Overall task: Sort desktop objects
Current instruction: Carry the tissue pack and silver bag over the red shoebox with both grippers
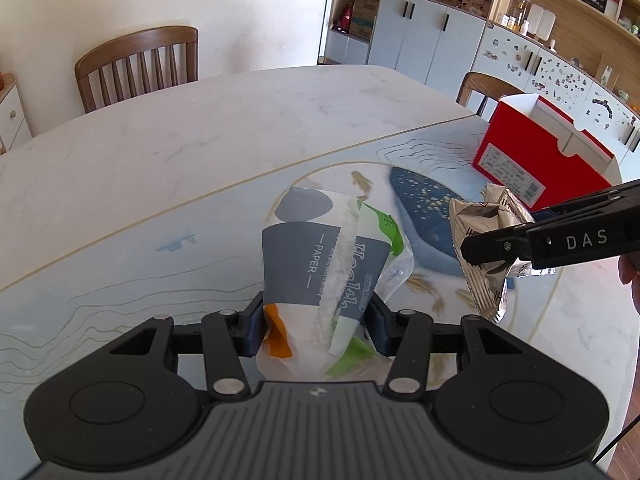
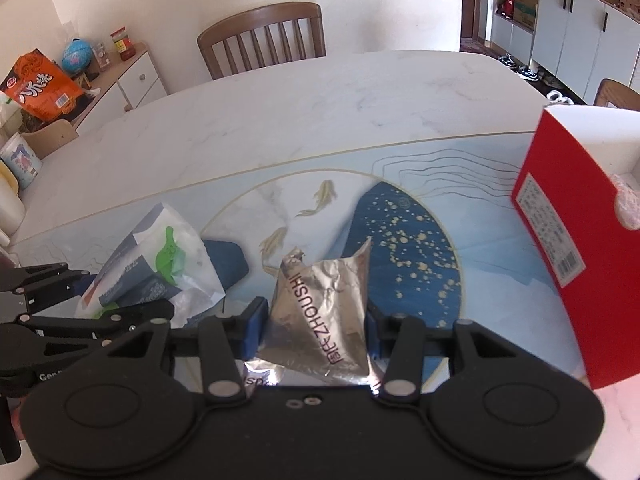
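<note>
I hold two things up over the worktop [image 1: 168,152], one in each hand.

My left gripper [image 1: 316,320] has its jaws squeezed on a soft tissue pack [image 1: 320,264]. The pack is white with grey, green and orange patches and the word PAPER on it. It sticks out far past my jaws, and it is crumpled in the middle where I pinch it. In the right wrist view the same pack [image 2: 156,268] shows at the near left, with my left gripper's black arms beside it.

My right gripper [image 2: 316,324] has its jaws squeezed on a shiny silver wrapper [image 2: 320,312] with dark letters on it. The wrapper is wrinkled and pokes up between my jaws. In the left wrist view it [image 1: 480,240] hangs to the right of the tissue pack, near it but not touching.

Under both things lies a blue and white mat [image 2: 400,220] with gold fish and a dark blue shape on it. A red box [image 2: 560,240] stands on the far right of the mat, open at the top. A brown chair [image 2: 264,36] stands at the far side of the worktop.
</note>
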